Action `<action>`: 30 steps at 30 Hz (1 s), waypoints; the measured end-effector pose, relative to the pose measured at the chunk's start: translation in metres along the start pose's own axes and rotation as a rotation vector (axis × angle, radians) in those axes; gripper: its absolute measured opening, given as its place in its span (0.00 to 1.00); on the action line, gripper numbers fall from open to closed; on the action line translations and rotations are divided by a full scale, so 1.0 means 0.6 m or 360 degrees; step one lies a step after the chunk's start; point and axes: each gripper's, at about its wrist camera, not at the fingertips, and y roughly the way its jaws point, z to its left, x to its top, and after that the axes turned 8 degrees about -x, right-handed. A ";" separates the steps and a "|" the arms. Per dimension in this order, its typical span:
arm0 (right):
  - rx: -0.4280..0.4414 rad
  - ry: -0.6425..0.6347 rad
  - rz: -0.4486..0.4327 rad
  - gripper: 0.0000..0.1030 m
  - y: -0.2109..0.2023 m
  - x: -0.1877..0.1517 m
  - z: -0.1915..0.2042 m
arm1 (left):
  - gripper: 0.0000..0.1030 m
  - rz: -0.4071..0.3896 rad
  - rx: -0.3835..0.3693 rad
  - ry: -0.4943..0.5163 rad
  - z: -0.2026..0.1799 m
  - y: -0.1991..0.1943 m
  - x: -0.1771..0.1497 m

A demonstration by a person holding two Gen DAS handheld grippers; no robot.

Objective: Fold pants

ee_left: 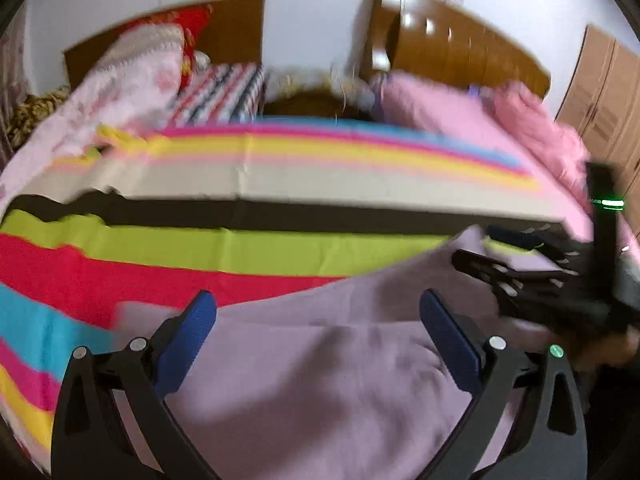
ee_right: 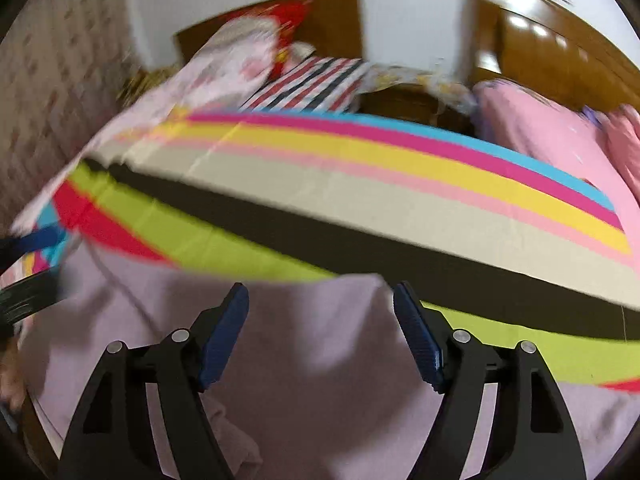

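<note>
Lilac pants (ee_left: 320, 380) lay spread at the near edge of a striped bedsheet (ee_left: 260, 184), both the left gripper (ee_left: 318, 316) and right gripper (ee_right: 320, 304) hovering released above them, clasping nothing.

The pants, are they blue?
No, the pants are a pale lilac colour, lying on the striped sheet; only the pads of the right gripper are blue.

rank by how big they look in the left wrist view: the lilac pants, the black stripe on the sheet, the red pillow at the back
1. lilac pants, filling most of the lower frame, though nearness to the camera inflates them
2. black stripe, a long thin band across the striped sheet
3. red pillow, small and far back
</note>
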 end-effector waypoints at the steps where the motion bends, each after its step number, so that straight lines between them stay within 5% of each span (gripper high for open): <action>1: -0.0037 -0.0045 0.0053 0.71 0.014 -0.004 0.004 | 0.98 0.0066 -0.0007 0.0032 -0.004 0.032 -0.006; 4: -0.0033 0.0013 0.0063 0.71 0.027 0.002 -0.014 | 0.98 0.0141 0.0079 0.0082 -0.007 0.066 -0.021; 6: -0.0172 0.0138 0.0034 0.71 0.027 0.005 -0.036 | 0.98 0.0130 0.0042 0.0042 0.005 0.064 -0.019; 8: -0.0097 0.0308 0.0089 0.72 0.041 0.002 -0.063 | 0.99 0.0136 0.0061 0.0050 0.005 0.066 -0.020; 11: -0.0053 0.0420 -0.0014 0.72 0.007 -0.004 -0.083 | 0.99 0.0152 0.0126 0.0088 -0.004 0.075 -0.021; 15: -0.0088 0.0202 -0.0021 0.85 -0.045 -0.017 -0.063 | 0.99 0.0157 0.0132 0.0091 -0.007 0.076 -0.019; 17: -0.0093 0.0147 0.0059 0.86 -0.062 -0.044 -0.065 | 0.99 0.0150 0.0150 0.0088 -0.007 0.075 -0.019; 19: -0.0123 0.0165 -0.0022 0.86 -0.109 -0.077 -0.093 | 0.97 0.0105 0.0242 0.0047 -0.021 0.053 -0.019; 21: -0.0138 0.0223 -0.0044 0.86 -0.142 -0.103 -0.128 | 0.98 -0.0067 0.0075 0.0122 -0.074 0.006 -0.005; 23: -0.0211 0.0354 -0.0058 0.86 -0.167 -0.130 -0.181 | 0.98 -0.0111 -0.0085 0.0261 -0.131 0.004 0.021; 26: -0.0188 0.0481 -0.0033 0.86 -0.190 -0.170 -0.233 | 0.98 0.0079 -0.0257 0.0419 -0.223 0.079 0.051; 30: -0.0238 0.0369 0.0071 0.86 -0.179 -0.216 -0.243 | 0.98 0.0271 -0.0347 0.0713 -0.337 0.178 0.041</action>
